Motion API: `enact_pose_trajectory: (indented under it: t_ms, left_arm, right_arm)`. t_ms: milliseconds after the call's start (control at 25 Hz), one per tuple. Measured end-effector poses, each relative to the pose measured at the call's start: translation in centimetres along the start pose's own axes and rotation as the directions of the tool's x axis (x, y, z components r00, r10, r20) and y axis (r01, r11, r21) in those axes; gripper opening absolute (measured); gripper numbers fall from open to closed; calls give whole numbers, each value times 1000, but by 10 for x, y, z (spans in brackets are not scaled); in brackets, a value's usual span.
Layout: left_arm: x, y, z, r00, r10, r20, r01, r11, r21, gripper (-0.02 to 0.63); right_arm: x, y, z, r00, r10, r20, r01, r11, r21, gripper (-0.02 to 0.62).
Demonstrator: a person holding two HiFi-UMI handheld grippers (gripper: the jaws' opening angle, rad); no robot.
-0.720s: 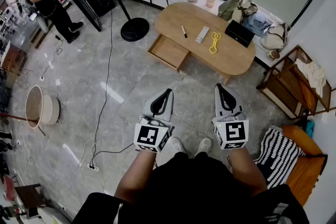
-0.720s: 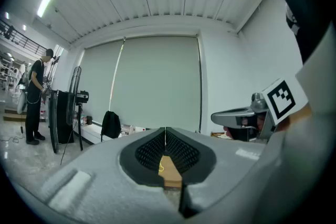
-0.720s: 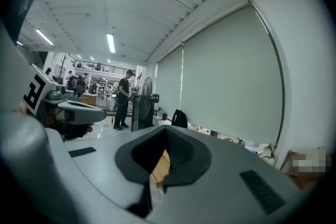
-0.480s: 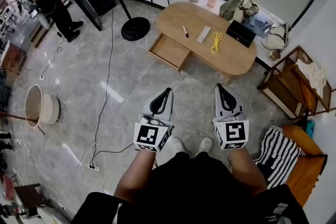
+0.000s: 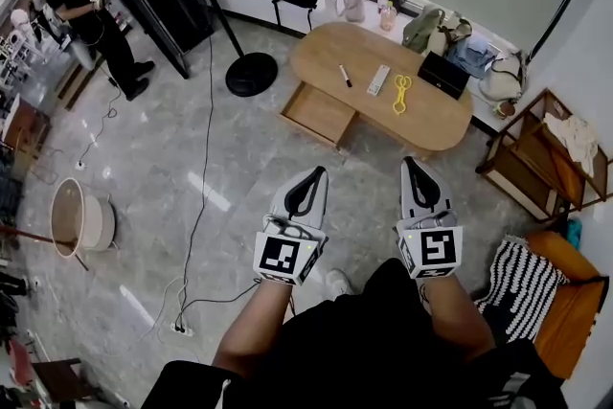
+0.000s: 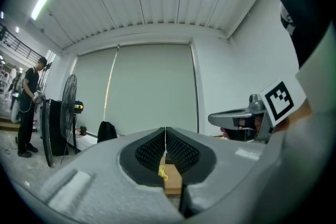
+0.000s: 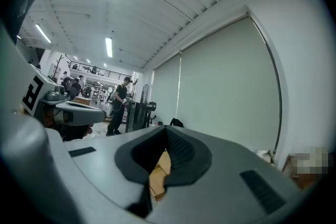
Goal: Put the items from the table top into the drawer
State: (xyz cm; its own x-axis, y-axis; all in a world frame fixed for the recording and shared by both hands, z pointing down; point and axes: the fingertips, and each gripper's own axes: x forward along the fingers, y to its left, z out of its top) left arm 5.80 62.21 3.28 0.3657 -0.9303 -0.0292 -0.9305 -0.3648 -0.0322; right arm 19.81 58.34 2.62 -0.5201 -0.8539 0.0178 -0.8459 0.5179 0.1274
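An oval wooden table (image 5: pixel 429 121) stands across the floor, well ahead of me. Its drawer (image 5: pixel 321 113) is pulled out at the near left side. On the top lie a black marker (image 5: pixel 343 76), a white remote (image 5: pixel 379 79), a yellow looped tool (image 5: pixel 399 93) and a black box (image 5: pixel 443 74). My left gripper (image 5: pixel 314 173) and right gripper (image 5: pixel 412 163) are held level side by side, far short of the table, both shut and empty. In the left gripper view the left gripper (image 6: pixel 166 136) shows the yellow tool (image 6: pixel 161 170) below its closed pads. The right gripper (image 7: pixel 167 136) has wood behind it.
A fan's round base (image 5: pixel 251 72) and pole stand left of the table, with a cable (image 5: pixel 199 196) trailing over the floor. A person (image 5: pixel 81 5) stands far left. A wooden shelf (image 5: pixel 541 158) and an orange seat with a striped cushion (image 5: pixel 522 287) are at the right; a basket (image 5: pixel 81 215) is left.
The view has shifted: the table sits slightly lower and further right in the frame, and both grippers have drifted a little right. Both stay shut and empty.
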Motion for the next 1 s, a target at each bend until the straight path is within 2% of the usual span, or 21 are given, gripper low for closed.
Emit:
enact_pose_trajectory:
  t_ms: [200, 400, 760, 1000]
  left_arm:
    - [7, 16, -4, 1000, 9, -5, -9, 1000, 3, 20]
    - [40, 32, -15, 1000, -3, -30, 3, 1000, 3, 20]
    - [132, 78, -27, 996, 11, -92, -15, 999, -35, 20]
    - [206, 97, -35, 995, 3, -96, -7, 999, -35, 20]
  right_arm:
    - [15, -1, -9, 1000, -13, -24, 13, 1000, 12, -3]
    - [48, -16, -20, 999, -23, -33, 24, 999, 32, -3]
    - [140, -70, -26, 998, -32, -47, 34, 999, 42, -2]
    - [195, -125, -31, 997, -59, -51, 61, 997, 44, -3]
